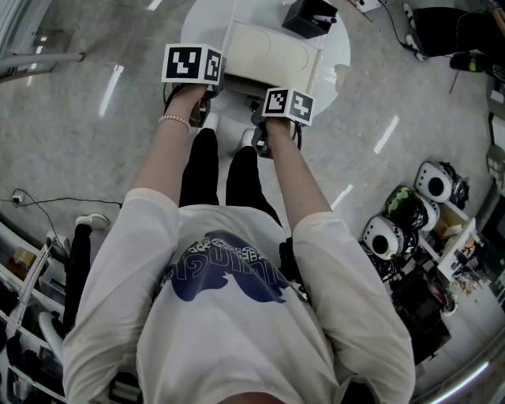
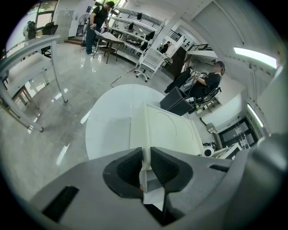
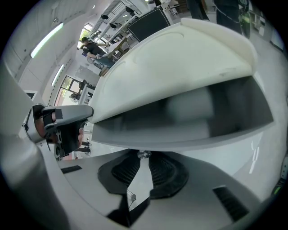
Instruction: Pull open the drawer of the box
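A person stands over a round white desk (image 1: pixel 338 57), a two-jaw tool in each hand, both pressed to the near side of the white box (image 1: pixel 268 49) that sits on it. The left tool (image 2: pixel 146 156) is closed down to a narrow slot, and its ribbed pads clamp a thin upright white edge of the box, at the box's near left corner as seen from behind the person. The right tool (image 3: pixel 143 158) has its jaws drawn almost together, the tips pinching a small glassy knob (image 3: pixel 143 154) on the front lip of the drawer (image 3: pixel 180 143) at the bottom of the box. In the right gripper view, a dark gap shows between the box's curved top and the drawer's pale front; how far out the drawer stands cannot be told. Both tools slope steeply downward from the person's outstretched forearms. A black case (image 1: pixel 309 16) stands on the far side of the desk, just beyond the box. Across the polished floor (image 2: pixel 54 134), a seated person (image 2: pixel 208 81) and a standing person (image 2: pixel 100 20) are visible among the shelves and workbenches.
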A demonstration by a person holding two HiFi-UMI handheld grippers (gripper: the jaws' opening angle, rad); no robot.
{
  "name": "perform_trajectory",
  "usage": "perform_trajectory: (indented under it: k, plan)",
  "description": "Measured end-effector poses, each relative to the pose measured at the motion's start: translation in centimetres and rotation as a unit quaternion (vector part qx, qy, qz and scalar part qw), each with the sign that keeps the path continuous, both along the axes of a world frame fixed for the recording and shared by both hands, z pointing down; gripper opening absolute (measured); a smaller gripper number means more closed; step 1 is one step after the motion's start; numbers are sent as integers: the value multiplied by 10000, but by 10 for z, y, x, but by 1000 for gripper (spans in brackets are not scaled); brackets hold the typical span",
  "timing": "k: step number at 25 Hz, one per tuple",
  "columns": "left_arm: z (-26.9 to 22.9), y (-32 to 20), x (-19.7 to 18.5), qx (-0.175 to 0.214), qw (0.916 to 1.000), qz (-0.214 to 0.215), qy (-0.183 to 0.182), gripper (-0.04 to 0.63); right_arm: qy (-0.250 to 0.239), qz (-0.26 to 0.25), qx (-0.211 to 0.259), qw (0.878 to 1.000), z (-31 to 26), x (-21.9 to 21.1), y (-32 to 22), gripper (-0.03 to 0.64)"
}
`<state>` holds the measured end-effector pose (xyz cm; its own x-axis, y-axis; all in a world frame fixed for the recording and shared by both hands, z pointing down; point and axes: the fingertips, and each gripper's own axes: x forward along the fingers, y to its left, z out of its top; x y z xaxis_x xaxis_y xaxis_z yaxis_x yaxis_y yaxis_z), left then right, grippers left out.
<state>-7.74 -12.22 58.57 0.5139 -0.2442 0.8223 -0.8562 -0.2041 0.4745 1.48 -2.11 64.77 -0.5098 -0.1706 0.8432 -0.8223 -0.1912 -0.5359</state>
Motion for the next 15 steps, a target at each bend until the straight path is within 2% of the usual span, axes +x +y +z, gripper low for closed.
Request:
perform_trajectory:
  k: [15]
  plan:
    - [0, 0, 0, 13, 10000, -33, 20, 66, -61, -42, -41, 10000, 0, -5, 22, 54]
